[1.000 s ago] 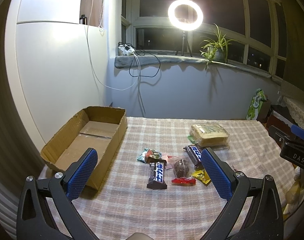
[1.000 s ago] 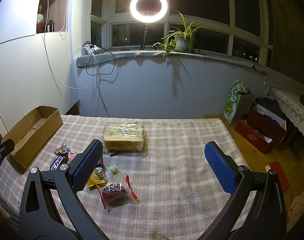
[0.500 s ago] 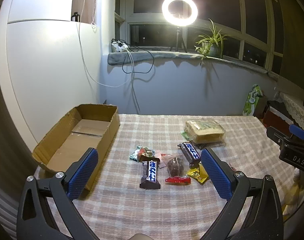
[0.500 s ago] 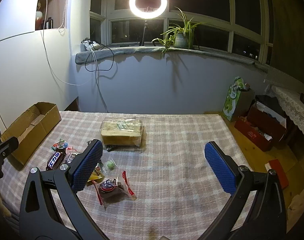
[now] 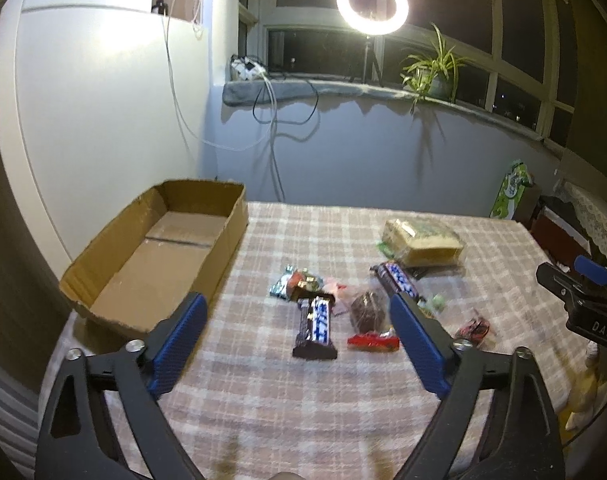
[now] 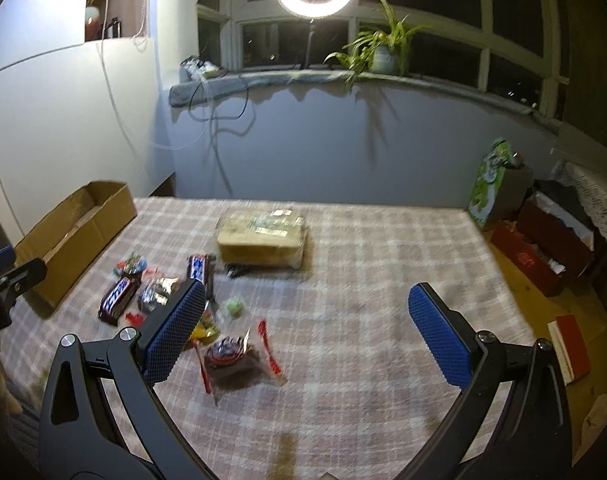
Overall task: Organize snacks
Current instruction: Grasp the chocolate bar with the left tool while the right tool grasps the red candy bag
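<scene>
Several wrapped snacks lie in a cluster on the plaid tablecloth [image 5: 287,408]. Among them are a dark candy bar with blue lettering [image 5: 316,327], a second such bar [image 5: 395,279], a clear bag with a brown cake [image 5: 366,311] and a wrapped loaf of bread [image 5: 421,240]. An open cardboard box [image 5: 159,256] with nothing in it stands at the table's left. My left gripper [image 5: 297,308] hovers above the near candy bar, its jaws closing but still wide, touching nothing. My right gripper [image 6: 305,300] stands open over bare cloth, with a red-edged snack bag [image 6: 231,356] by its left finger.
The right hand's gripper body [image 5: 583,300] shows at the right edge of the left wrist view. A ring light [image 5: 371,2] and a potted plant [image 5: 431,68] stand on the window sill. Boxes and bags [image 6: 543,240] sit on the floor right of the table.
Both grippers have sunk toward the table, and the snacks now look larger and nearer. The left jaws have drawn slightly inward. Nothing has been taken hold of.
</scene>
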Action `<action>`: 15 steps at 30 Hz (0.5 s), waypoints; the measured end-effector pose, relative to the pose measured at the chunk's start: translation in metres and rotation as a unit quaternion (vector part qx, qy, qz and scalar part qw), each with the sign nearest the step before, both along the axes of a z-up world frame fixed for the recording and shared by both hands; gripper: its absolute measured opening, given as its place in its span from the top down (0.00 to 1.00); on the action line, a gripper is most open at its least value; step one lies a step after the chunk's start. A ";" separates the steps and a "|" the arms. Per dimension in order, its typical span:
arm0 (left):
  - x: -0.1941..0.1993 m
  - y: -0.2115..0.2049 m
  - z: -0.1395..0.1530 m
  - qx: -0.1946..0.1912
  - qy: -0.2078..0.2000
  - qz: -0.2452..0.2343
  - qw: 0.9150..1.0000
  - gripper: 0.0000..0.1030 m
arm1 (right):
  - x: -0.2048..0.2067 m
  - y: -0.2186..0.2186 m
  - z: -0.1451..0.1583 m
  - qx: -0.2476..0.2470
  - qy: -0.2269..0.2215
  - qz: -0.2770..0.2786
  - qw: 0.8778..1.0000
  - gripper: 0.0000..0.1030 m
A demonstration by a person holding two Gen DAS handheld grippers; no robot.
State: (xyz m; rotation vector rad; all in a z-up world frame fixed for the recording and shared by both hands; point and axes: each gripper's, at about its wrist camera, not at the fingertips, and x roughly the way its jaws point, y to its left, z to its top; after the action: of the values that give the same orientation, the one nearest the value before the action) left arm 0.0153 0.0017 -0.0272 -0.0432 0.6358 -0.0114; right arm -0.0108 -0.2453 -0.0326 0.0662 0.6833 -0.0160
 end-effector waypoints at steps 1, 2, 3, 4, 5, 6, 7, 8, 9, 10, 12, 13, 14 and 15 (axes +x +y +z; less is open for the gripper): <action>0.001 0.002 -0.003 -0.002 0.005 0.000 1.000 0.13 | 0.000 0.001 -0.004 0.003 0.007 0.006 1.000 0.00; 0.001 0.004 -0.006 -0.004 0.011 0.000 1.000 0.15 | 0.001 0.003 -0.008 0.005 0.014 0.013 1.000 0.02; 0.001 0.005 -0.010 -0.007 0.016 -0.001 1.000 0.17 | 0.001 0.006 -0.012 0.006 0.020 0.018 1.000 0.04; 0.002 0.007 -0.013 -0.011 0.022 -0.003 1.000 0.21 | 0.001 0.008 -0.016 0.008 0.028 0.026 0.999 0.05; 0.003 0.008 -0.016 -0.015 0.027 -0.005 1.000 0.23 | 0.001 0.010 -0.020 0.010 0.033 0.032 0.999 0.05; 0.005 0.010 -0.019 -0.021 0.033 -0.007 0.999 0.24 | 0.002 0.012 -0.024 0.013 0.040 0.037 0.998 0.05; 0.006 0.010 -0.022 -0.025 0.038 -0.010 0.999 0.26 | 0.002 0.014 -0.028 0.018 0.048 0.043 0.998 0.05; 0.008 0.011 -0.025 -0.030 0.043 -0.012 0.999 0.29 | 0.003 0.015 -0.032 0.022 0.053 0.047 0.997 0.05; 0.010 0.012 -0.029 -0.035 0.049 -0.015 0.998 0.30 | 0.004 0.017 -0.035 0.028 0.060 0.052 0.996 0.06; 0.013 0.012 -0.032 -0.038 0.054 -0.017 0.998 0.33 | 0.005 0.019 -0.038 0.033 0.066 0.057 0.996 0.06; 0.019 0.013 -0.039 -0.049 0.066 -0.023 0.996 0.37 | 0.008 0.022 -0.046 0.044 0.079 0.066 0.994 0.09; 0.022 0.013 -0.043 -0.054 0.072 -0.024 0.996 0.39 | 0.010 0.025 -0.050 0.048 0.086 0.072 0.993 0.10; 0.025 0.013 -0.046 -0.060 0.078 -0.027 0.995 0.40 | 0.012 0.027 -0.053 0.051 0.093 0.075 0.992 0.10; 0.028 0.012 -0.049 -0.063 0.083 -0.030 0.994 0.41 | 0.015 0.029 -0.056 0.053 0.099 0.079 0.991 0.10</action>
State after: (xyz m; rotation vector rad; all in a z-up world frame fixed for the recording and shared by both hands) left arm 0.0429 0.0139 -0.0758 -0.1485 0.8015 -0.1079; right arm 0.0039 -0.2161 -0.0889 0.1137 0.8863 0.1675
